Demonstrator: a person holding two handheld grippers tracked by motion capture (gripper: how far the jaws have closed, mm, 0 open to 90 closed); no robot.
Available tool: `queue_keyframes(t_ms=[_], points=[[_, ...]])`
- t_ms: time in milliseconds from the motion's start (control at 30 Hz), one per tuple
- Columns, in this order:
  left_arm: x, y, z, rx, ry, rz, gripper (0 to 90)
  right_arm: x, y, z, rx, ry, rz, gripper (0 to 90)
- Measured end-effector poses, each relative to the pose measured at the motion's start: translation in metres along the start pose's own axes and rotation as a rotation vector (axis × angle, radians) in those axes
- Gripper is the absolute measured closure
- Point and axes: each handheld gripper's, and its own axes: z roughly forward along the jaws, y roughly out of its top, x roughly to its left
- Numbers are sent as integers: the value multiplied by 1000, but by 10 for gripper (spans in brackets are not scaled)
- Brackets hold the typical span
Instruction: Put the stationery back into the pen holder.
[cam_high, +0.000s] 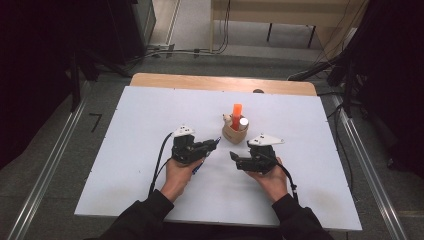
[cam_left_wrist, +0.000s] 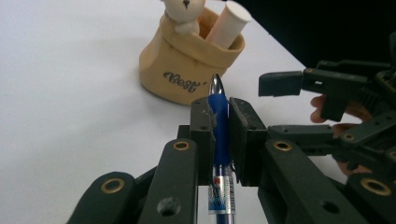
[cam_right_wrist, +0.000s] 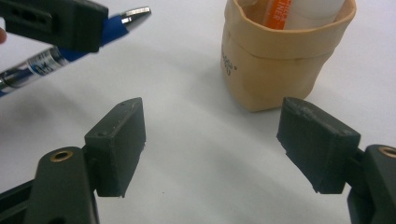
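Note:
My left gripper (cam_left_wrist: 219, 114) is shut on a blue pen (cam_left_wrist: 219, 135), whose silver tip points toward a tan pouch-shaped holder (cam_left_wrist: 187, 65). The pouch has a small bear figure (cam_left_wrist: 184, 14) on its rim and holds a white cylinder (cam_left_wrist: 229, 23) and an orange marker (cam_high: 236, 115). In the high view the left gripper (cam_high: 214, 144) is left of the pouch (cam_high: 235, 132), with the pen (cam_high: 207, 152) slanting down toward the hand. My right gripper (cam_right_wrist: 212, 140) is open above the white mat, nothing between its jaws, just in front of the pouch (cam_right_wrist: 280, 56). The right gripper (cam_high: 234, 157) sits close to the left one.
A white mat (cam_high: 125, 150) covers the wooden table (cam_high: 200, 81). Beyond the far edge is floor with cables and another table's legs (cam_high: 270, 30). Dark equipment stands at both sides. Metal rails (cam_high: 45, 170) run along the table's left and right.

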Motion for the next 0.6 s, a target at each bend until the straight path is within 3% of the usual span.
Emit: queue_keyframes(t_ms=[367,600], points=[[-3,9,-8,-62,-30,-10,813,3,4,-5,-26,22,3,225],[-4,11,-6,-85,-40,-1,813,8,8,-9,-46,73,20,227]])
